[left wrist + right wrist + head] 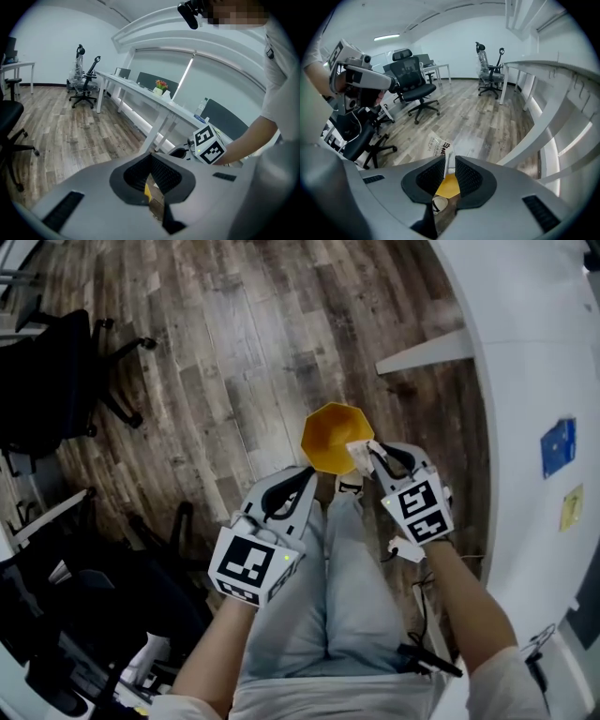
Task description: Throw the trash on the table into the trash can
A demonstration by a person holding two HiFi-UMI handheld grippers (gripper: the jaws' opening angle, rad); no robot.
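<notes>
Above trash can (333,435) | wrapper (438,146) in right gripper (449,164) jaws | chair (56,381) aside

Two grippers: left gripper (306,476), right gripper (371,452). One yellow trash can (330,432), one paper scrap (359,458), one white table (530,371), one blue card (558,446), one yellow note (571,507).

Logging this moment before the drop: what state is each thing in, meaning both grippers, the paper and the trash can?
left gripper: jaws together, nothing between them.
right gripper: shut on the paper scrap.
paper scrap: pinched at one edge, in the air about over the trash can's rim.
trash can: upright on the floor, top open.
</notes>
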